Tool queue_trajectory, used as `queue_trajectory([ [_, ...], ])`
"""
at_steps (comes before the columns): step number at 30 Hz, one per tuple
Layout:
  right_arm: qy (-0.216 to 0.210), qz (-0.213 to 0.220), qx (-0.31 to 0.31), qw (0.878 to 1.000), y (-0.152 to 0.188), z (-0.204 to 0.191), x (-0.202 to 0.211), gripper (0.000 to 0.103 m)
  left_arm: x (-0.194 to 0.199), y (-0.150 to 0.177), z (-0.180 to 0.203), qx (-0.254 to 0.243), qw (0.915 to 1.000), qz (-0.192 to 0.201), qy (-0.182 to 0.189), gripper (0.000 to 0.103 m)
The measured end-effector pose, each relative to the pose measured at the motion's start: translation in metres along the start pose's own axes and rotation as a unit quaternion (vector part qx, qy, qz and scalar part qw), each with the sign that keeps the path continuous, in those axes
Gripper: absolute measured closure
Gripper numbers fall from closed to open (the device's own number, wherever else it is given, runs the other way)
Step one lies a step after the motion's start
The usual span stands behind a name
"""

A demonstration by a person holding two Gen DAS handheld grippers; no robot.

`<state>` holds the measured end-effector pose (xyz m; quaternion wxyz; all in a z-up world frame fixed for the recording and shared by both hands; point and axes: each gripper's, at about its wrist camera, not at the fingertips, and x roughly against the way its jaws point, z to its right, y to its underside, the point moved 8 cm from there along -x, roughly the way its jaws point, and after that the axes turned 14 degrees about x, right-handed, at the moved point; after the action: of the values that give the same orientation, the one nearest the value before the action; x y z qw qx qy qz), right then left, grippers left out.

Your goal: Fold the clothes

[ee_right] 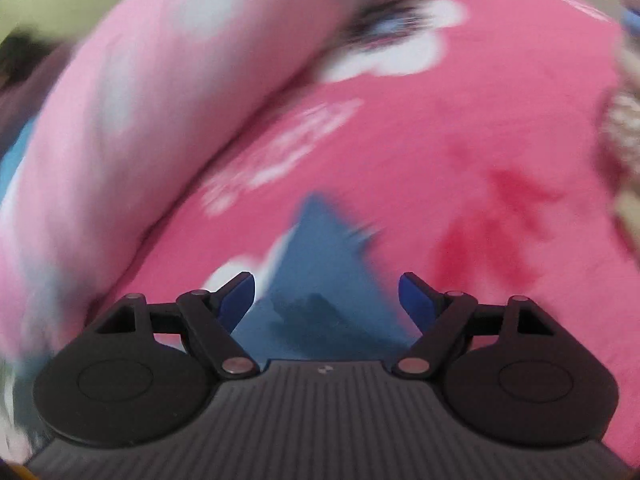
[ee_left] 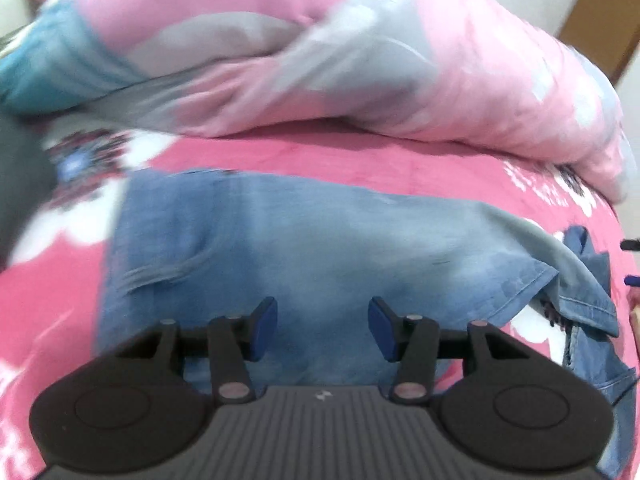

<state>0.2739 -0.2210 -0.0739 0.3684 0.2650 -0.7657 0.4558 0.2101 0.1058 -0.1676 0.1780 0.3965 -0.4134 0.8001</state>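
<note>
A light blue denim garment (ee_left: pixel 304 232) lies spread on the pink flowered bed sheet (ee_left: pixel 360 160), with a crumpled part, a hem and seams (ee_left: pixel 588 304) at its right end. My left gripper (ee_left: pixel 322 328) hovers over the garment's near middle, open, its blue pads apart with nothing pressed between them. In the right wrist view a pointed denim corner (ee_right: pixel 320 264) lies on the sheet (ee_right: pixel 480 140). My right gripper (ee_right: pixel 326 300) is above that corner, jaws wide open, pads clear of the cloth. Both views are blurred by motion.
A bulky pink, grey and blue quilt (ee_left: pixel 360 60) is heaped along the far side of the bed, and also shows in the right wrist view as the quilt (ee_right: pixel 140 100). Something beige and knitted (ee_right: pixel 624 132) sits at the right edge. A wall and brown panel (ee_left: pixel 600 8) stand beyond.
</note>
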Motion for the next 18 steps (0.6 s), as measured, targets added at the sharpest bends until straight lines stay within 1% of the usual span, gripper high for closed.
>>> queue_trajectory([
  [1, 0.007, -0.006, -0.014, 1.000, -0.007, 0.019, -0.007, 0.023, -0.009, 0.000, 0.010, -0.013, 0.9999, -0.001, 0.001, 0.053],
  [4, 0.003, -0.021, -0.046, 0.999, -0.015, 0.049, -0.029, 0.023, -0.029, -0.003, 0.031, -0.047, 0.9989, -0.001, -0.001, 0.056],
  [8, -0.041, -0.022, -0.074, 0.996, -0.026, 0.055, -0.060, 0.023, -0.048, -0.006, 0.046, -0.085, 0.9962, 0.009, -0.013, 0.057],
  [10, -0.037, -0.023, -0.070, 0.997, -0.034, 0.055, -0.074, 0.023, -0.055, -0.007, 0.048, -0.099, 0.9946, 0.014, -0.026, 0.058],
  [11, -0.037, -0.024, -0.064, 0.997, -0.037, 0.053, -0.080, 0.021, -0.058, -0.007, 0.048, -0.105, 0.9938, 0.017, -0.032, 0.059],
  [14, -0.041, -0.025, -0.040, 0.998, -0.044, 0.043, -0.095, 0.004, -0.066, -0.003, 0.048, -0.124, 0.9907, 0.022, -0.050, 0.059],
  [16, -0.027, -0.035, 0.000, 0.999, -0.044, 0.030, -0.098, 0.004, -0.067, 0.001, 0.050, -0.141, 0.9877, 0.029, -0.060, 0.059],
  [17, -0.038, -0.041, 0.016, 0.998, -0.043, 0.021, -0.098, 0.008, -0.068, 0.001, 0.050, -0.143, 0.9871, 0.031, -0.065, 0.059],
  [18, -0.051, -0.046, 0.032, 0.997, -0.041, 0.011, -0.097, 0.016, -0.068, 0.002, 0.051, -0.143, 0.9869, 0.032, -0.068, 0.059],
])
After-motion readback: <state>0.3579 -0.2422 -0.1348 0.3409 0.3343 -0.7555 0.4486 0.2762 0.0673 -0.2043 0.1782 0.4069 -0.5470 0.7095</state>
